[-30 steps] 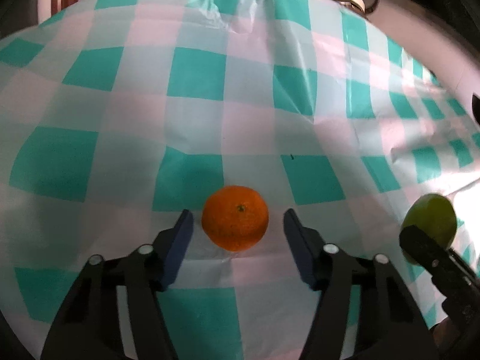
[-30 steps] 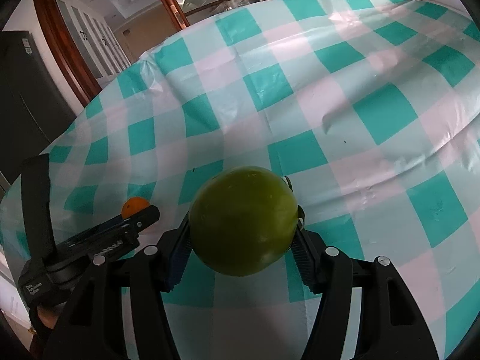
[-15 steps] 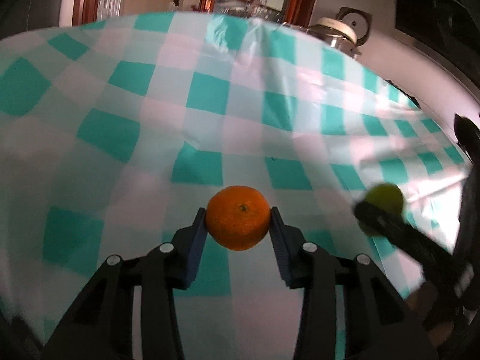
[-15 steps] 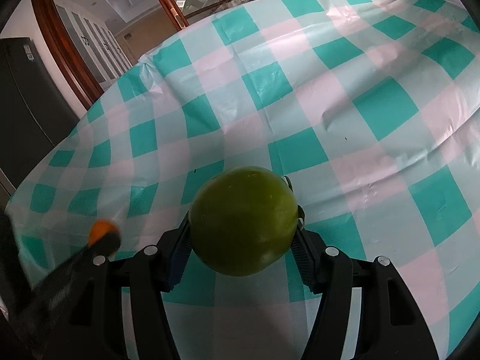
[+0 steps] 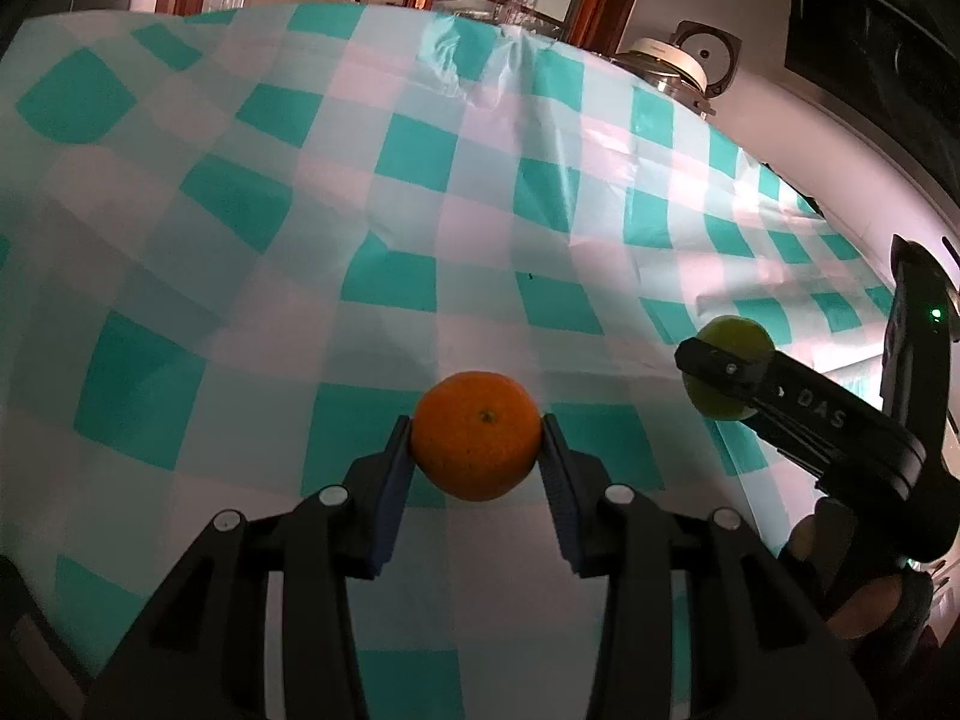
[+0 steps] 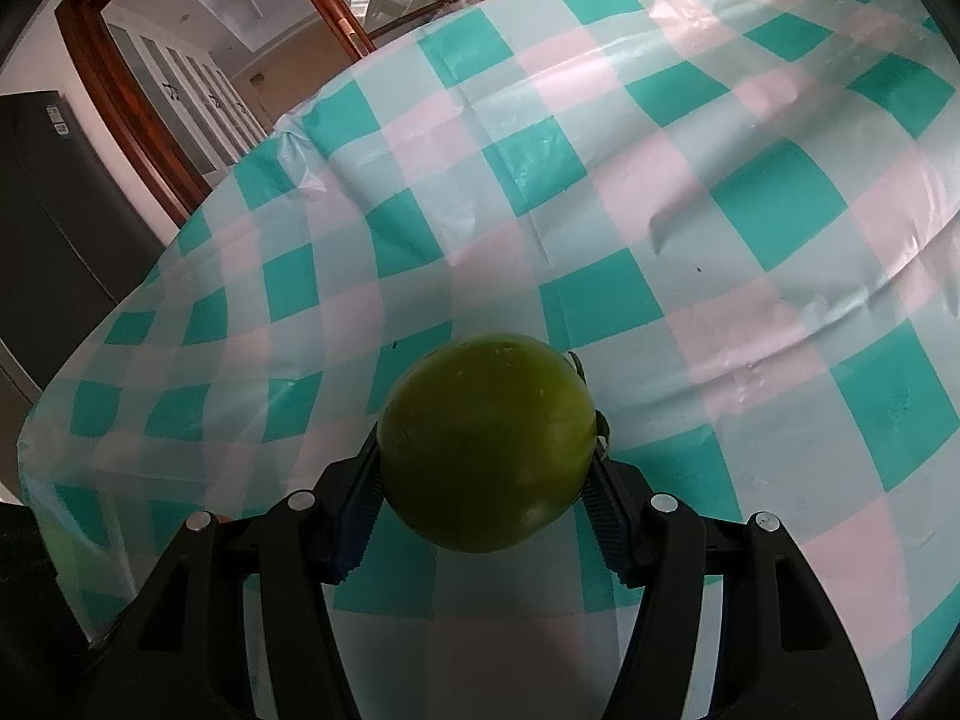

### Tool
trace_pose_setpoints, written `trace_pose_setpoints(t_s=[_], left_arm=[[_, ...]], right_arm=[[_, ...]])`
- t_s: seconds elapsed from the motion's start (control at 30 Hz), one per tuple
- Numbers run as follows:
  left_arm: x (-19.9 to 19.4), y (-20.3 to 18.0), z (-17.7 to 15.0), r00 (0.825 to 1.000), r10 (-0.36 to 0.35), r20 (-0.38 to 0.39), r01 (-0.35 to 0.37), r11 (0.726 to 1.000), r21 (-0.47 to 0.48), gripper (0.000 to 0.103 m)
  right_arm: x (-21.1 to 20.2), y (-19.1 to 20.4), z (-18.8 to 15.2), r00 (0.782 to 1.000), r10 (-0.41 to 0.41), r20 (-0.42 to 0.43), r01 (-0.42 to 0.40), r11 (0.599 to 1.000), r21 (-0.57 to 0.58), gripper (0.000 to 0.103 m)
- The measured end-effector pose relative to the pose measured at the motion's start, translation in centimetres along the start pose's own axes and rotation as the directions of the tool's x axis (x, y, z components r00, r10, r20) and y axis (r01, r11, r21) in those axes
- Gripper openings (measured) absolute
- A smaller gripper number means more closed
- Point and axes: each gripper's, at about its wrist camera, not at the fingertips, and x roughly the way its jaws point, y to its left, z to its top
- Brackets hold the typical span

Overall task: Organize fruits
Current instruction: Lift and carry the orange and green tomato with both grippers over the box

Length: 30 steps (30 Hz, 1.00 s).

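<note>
My left gripper is shut on an orange and holds it above the checked tablecloth. My right gripper is shut on a green round fruit, also held above the cloth. In the left wrist view the right gripper shows at the right with the green fruit between its jaws. The left gripper is not in the right wrist view.
The table is covered by a teal, pink and white checked plastic cloth. A kettle-like appliance stands past the far edge. A wooden-framed glass door and a dark cabinet stand beyond the table.
My left gripper closed on the orange and lifted it off the cloth. My right gripper kept holding the green fruit and rose; the left gripper left the right wrist view.
</note>
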Motion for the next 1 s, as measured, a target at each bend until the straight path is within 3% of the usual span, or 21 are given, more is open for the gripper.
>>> trace_pose_setpoints(t_s=[0.1,0.4,0.57,0.67,0.83,1.0], left_arm=[[-0.2,-0.1,0.0,1.0,0.003,0.025,-0.003,1.0,0.008,0.042],[0.5,0.6,0.6,1.0,-0.01,-0.007,0.01,0.999,-0.035,0.042],[-0.8,0.2,0.2,0.999,0.019,0.027,-0.019,1.0,-0.019,0.042],[-2.7,0.0,-1.4,1.0,0.016,0.026,-0.016,1.0,-0.017,0.042],[-7.2,-1.5,-5.1,0.999,-0.033,0.037,0.033,0.999,0.011,0.042],[-10.8,-6.2,-9.1,0.996,-0.083,0.031,0.077,0.984,0.163,0.042]], right_arm=[[-0.2,0.0,0.0,1.0,0.008,0.007,-0.008,1.0,0.0,0.06],[-0.6,-0.3,0.3,0.999,0.036,0.033,-0.036,0.999,0.011,0.06],[-1.6,0.0,-0.4,0.999,0.003,0.033,-0.004,1.0,0.017,0.06],[-4.2,0.0,-3.3,1.0,0.018,-0.005,-0.017,0.998,0.063,0.06],[-11.5,-0.1,-8.9,0.999,0.017,0.03,-0.017,0.999,0.03,0.06],[-18.7,-2.3,-13.4,0.999,-0.019,0.042,0.019,1.0,-0.011,0.06]])
